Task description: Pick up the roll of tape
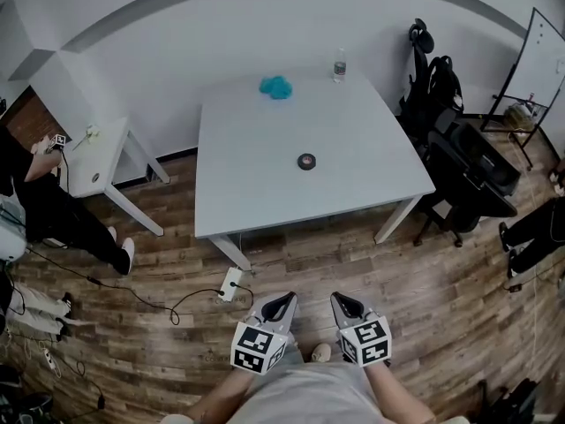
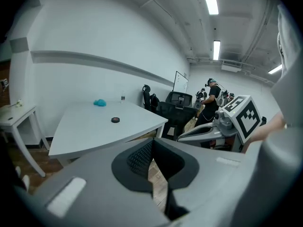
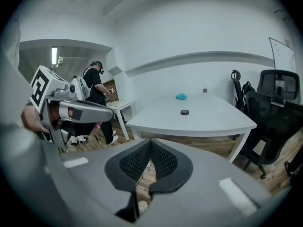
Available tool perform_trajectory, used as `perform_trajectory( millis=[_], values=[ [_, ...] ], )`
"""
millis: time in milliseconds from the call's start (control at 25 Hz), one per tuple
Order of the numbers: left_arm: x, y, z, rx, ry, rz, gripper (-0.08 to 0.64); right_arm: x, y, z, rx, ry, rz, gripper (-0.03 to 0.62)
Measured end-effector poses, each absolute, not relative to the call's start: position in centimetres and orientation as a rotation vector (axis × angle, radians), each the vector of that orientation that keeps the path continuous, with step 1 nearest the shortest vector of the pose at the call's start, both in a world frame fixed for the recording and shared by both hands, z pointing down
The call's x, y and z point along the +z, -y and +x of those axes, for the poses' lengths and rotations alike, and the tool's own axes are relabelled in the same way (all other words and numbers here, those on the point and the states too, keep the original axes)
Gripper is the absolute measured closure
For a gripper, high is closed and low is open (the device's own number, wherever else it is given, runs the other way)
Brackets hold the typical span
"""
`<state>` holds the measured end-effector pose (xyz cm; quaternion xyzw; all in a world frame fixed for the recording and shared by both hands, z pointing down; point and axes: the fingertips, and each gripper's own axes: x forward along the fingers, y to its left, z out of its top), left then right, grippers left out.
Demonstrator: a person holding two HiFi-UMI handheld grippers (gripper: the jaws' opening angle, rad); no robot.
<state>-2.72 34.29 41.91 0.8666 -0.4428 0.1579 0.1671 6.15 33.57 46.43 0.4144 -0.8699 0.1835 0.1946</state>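
The roll of tape [image 1: 306, 161] is a small black ring lying flat near the middle of the grey table [image 1: 256, 193]; it also shows far off in the left gripper view [image 2: 115, 120] and the right gripper view [image 3: 185, 112]. Both grippers are held low over the wooden floor, well short of the table's front edge and far from the tape. My left gripper [image 1: 283, 301] [image 2: 151, 151] has its jaws together with nothing in them. My right gripper [image 1: 343, 301] [image 3: 150, 149] is beside it, also shut and empty. Each gripper shows in the other's view.
A cyan cloth [image 1: 275, 87] and a clear bottle [image 1: 340, 64] sit at the table's far edge. A small white side table [image 1: 97, 162] and a person stand at the left. Black office chairs [image 1: 468, 170] and a whiteboard [image 1: 534, 60] are at the right. A power strip [image 1: 231, 283] lies on the floor.
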Motion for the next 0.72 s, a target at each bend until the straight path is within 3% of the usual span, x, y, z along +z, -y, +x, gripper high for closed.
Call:
perform_trajectory(
  millis=[720],
  values=[
    [41.8,-31.2,-7.9,0.415,1.263,2.494,0.545,46.3,-30.3,1.6,0.48,2.43,1.206,0.584]
  ],
)
